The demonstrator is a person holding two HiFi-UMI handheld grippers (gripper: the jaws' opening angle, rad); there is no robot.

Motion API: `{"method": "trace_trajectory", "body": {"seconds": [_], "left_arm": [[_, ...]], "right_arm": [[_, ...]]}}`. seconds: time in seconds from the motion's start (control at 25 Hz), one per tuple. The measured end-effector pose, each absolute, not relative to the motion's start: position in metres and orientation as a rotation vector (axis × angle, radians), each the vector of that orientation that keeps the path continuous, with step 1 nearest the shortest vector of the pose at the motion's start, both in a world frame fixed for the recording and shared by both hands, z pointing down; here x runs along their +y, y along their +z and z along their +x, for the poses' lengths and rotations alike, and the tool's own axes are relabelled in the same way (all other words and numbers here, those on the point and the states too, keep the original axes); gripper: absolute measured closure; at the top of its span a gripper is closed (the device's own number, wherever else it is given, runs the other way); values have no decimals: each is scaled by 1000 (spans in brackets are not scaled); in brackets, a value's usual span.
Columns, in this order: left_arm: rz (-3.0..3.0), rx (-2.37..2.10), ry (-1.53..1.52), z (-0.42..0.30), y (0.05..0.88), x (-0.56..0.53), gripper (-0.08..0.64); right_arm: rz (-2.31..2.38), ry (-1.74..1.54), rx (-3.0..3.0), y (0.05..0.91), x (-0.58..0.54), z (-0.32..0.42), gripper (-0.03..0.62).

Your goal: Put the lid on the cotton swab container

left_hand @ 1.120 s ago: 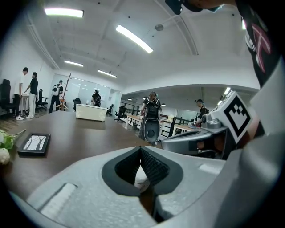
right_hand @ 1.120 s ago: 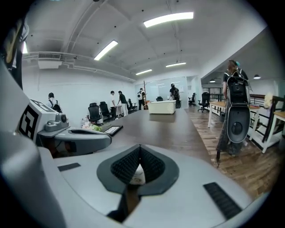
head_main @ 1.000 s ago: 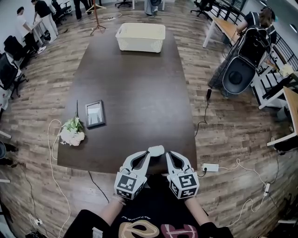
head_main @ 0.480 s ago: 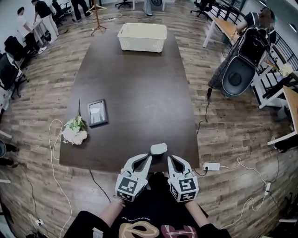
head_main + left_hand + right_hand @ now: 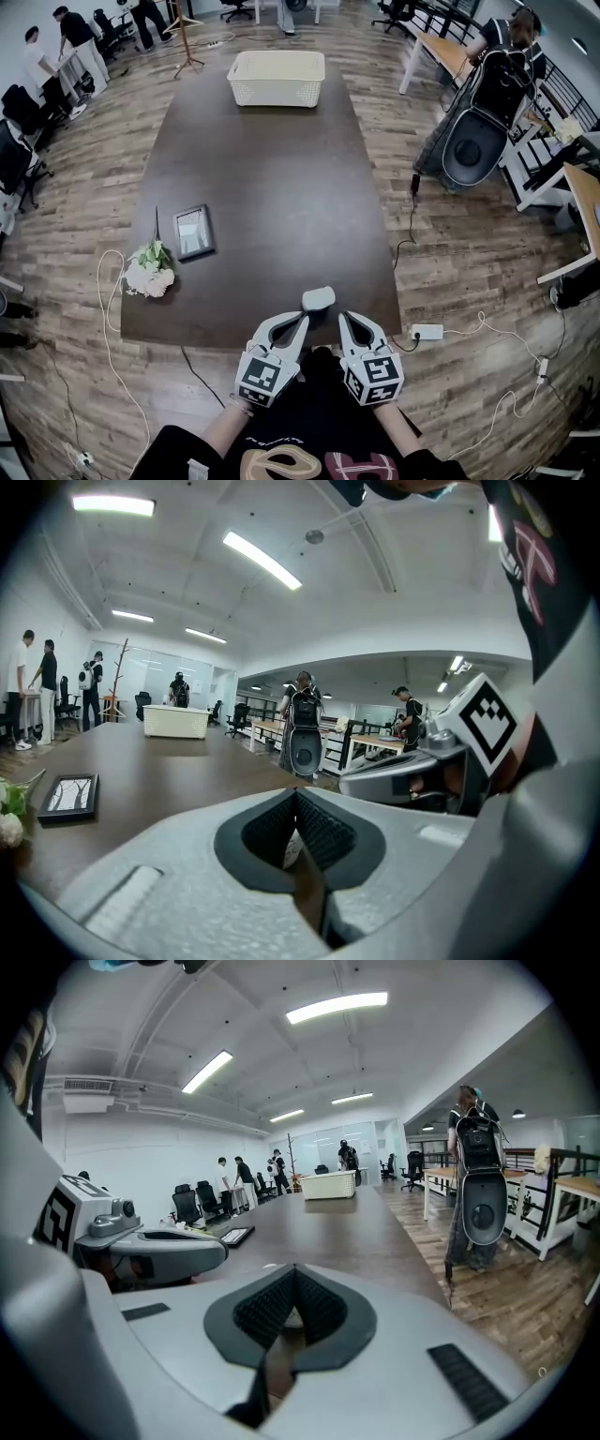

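A small white cotton swab container (image 5: 319,298) stands near the front edge of the dark table (image 5: 272,178); I cannot tell whether its lid is on. My left gripper (image 5: 302,322) is just short of it on the left and is shut with nothing held. My right gripper (image 5: 343,319) is just short of it on the right, also shut and empty. In the left gripper view the closed left gripper (image 5: 295,794) shows a sliver of white container (image 5: 291,847) behind its pads. In the right gripper view the right gripper (image 5: 293,1269) is closed too.
A white basket (image 5: 277,77) sits at the table's far end. A picture frame (image 5: 193,232) and a bunch of flowers (image 5: 148,270) lie at the left edge. A power strip (image 5: 427,332) and cables lie on the floor to the right. People and chairs stand around the room.
Both grippers have drawn back a little toward me from the container, which stays on the table. The jaws stayed shut.
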State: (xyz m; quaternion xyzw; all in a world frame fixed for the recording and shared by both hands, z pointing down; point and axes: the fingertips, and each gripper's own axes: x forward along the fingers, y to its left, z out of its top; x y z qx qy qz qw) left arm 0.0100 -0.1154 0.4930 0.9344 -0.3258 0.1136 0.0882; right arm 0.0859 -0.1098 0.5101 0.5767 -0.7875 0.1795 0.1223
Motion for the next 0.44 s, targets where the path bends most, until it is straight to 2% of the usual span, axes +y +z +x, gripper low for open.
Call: {"method": "trace_trajectory", "body": {"seconds": [0.44], "left_arm": [[2803,-956,361,7,491,-112,554]], "right_arm": [[1656,491,-2317,506,-111,72,586]]}}
